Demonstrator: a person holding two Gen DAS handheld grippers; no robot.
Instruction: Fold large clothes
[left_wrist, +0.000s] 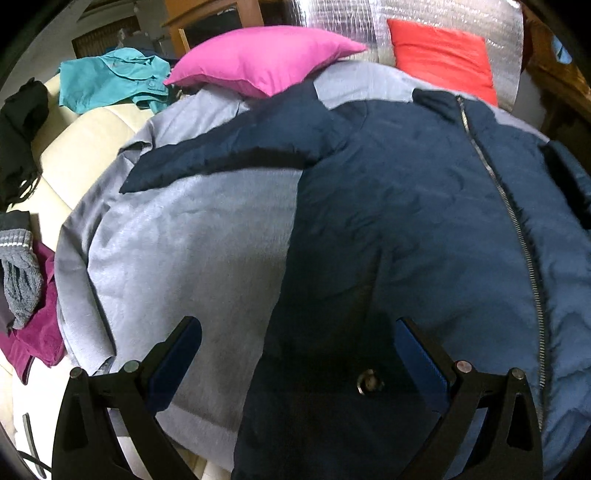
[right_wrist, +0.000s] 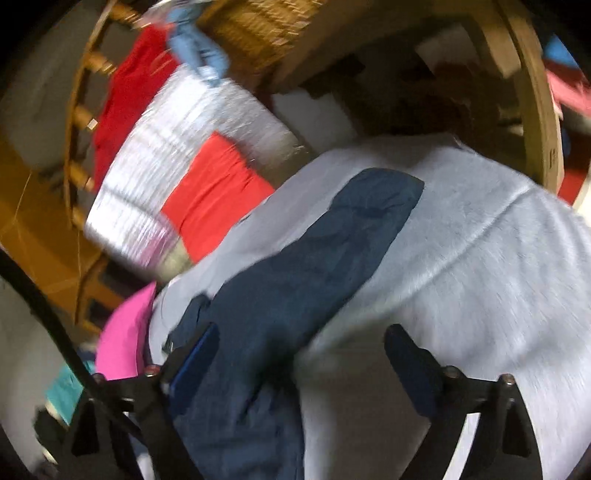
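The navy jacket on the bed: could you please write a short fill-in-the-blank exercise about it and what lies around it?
1. The navy jacket lies spread on a light ____ sheet.
2. A metal ____ runs down the jacket's front.
3. The pillow touching the jacket's sleeve is ____.
4. The left gripper hovers over the jacket's hem with its jaws ____.

Missing words: grey; zipper; pink; open

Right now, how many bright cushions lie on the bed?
2: a pink fabric cushion at the far left and a red fabric cushion at the far right, against the silver mat; others may be hidden.
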